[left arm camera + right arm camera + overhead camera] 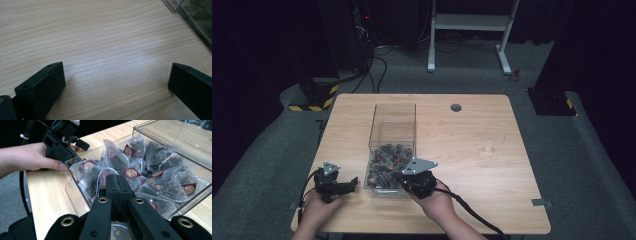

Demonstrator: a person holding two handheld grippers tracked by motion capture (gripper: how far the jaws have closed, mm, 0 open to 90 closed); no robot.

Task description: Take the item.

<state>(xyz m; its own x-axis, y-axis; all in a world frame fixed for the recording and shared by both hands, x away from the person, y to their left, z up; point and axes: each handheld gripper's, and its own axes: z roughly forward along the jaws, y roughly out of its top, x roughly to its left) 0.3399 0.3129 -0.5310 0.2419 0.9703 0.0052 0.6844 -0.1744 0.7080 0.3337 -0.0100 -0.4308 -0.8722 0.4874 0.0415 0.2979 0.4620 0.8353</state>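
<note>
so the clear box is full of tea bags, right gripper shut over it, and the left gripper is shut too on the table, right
Not quite: the left gripper is open; the left gripper view shows its jaws wide apart over bare table. The rest holds: tea bags fill the clear box, right gripper shut.

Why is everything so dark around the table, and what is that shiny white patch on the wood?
High view: light falls on the table, the room behind stays dark. Left gripper view: the pale patch is glare on the wood between the open jaws. Right gripper view: the tea bags look sharp, the near jaws slightly soft.

Pale wood-grain table (pixel 472 135) – clear glossy plastic box (pixel 394 125), translucent mesh tea bags (pixel 160 185).
</note>
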